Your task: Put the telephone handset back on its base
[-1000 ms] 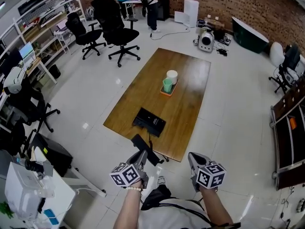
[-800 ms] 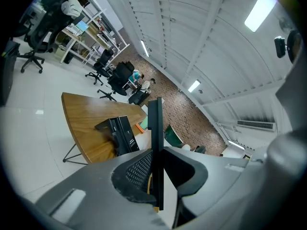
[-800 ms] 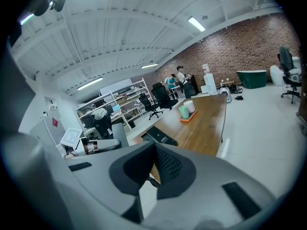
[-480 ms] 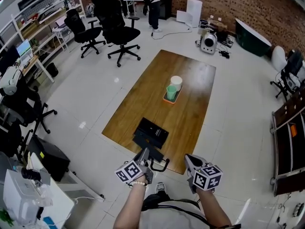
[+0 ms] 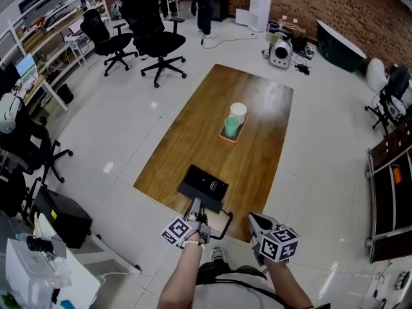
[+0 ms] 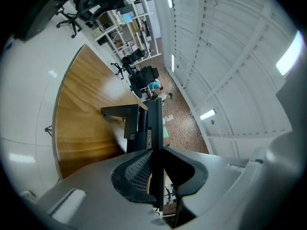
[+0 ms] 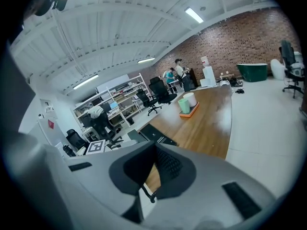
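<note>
A long wooden worktop [image 5: 193, 134] stands on the pale floor, with black office chairs [image 5: 154, 40] well beyond its far corner. Close to the worktop's near end lies the black telephone base [image 5: 203, 187], flat and a little askew. The person stands at that end with a tool in each hand. The left claw [image 5: 194, 210] reaches over the worktop's edge, clamped on the black handset [image 6: 155, 119]. The handset shows edge-on between the pads, and its far end points at the near side of the base. I can't tell from here whether it touches the base. The right claw [image 5: 256, 221] hangs just off the worktop's corner, beside the left one. Its jaws are parted with nothing between them. A dark cord [image 5: 226, 221] loops off the worktop's near edge between the two claws. Midway along the worktop an orange tray [image 5: 230, 134] carries a green cup [image 5: 231, 125] and a white cup [image 5: 238, 111].
</note>
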{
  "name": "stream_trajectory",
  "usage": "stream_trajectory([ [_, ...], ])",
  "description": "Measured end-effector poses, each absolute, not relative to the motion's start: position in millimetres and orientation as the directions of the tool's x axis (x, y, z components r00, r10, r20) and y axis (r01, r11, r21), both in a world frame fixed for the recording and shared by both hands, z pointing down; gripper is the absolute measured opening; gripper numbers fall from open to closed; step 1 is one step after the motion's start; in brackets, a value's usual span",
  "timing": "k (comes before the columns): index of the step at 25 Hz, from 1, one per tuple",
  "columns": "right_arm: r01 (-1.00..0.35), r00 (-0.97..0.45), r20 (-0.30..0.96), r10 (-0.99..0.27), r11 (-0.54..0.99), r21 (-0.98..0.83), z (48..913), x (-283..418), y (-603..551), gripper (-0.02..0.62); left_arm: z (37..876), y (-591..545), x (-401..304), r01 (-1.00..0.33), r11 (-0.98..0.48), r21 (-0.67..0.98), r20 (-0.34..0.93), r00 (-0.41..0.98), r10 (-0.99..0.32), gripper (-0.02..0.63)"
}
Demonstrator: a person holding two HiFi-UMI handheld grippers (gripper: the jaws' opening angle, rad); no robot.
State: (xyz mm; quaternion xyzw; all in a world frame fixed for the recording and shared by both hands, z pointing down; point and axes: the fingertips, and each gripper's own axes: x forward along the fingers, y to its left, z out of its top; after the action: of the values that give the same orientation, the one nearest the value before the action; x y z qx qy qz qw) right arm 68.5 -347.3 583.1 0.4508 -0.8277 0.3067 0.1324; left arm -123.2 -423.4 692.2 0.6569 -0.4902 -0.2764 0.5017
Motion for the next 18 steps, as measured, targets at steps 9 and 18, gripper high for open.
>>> stream_trajectory([
  [9,-0.838,-0.542,0.513,-0.665,0.380,-0.393,592.0,72.2,-340.7,0.011,702.8,-433.3,-121.7,-0.298,-0.061,0.953,0.049,0.346,-0.937,0.066],
  [18,-0.842,-0.534,0.518,-0.668,0.368,-0.393,593.1,75.2,-337.4,0.011,706.9,-440.5,-119.3,-0.357,-0.093,0.930,0.044,0.359,-0.932,0.066],
])
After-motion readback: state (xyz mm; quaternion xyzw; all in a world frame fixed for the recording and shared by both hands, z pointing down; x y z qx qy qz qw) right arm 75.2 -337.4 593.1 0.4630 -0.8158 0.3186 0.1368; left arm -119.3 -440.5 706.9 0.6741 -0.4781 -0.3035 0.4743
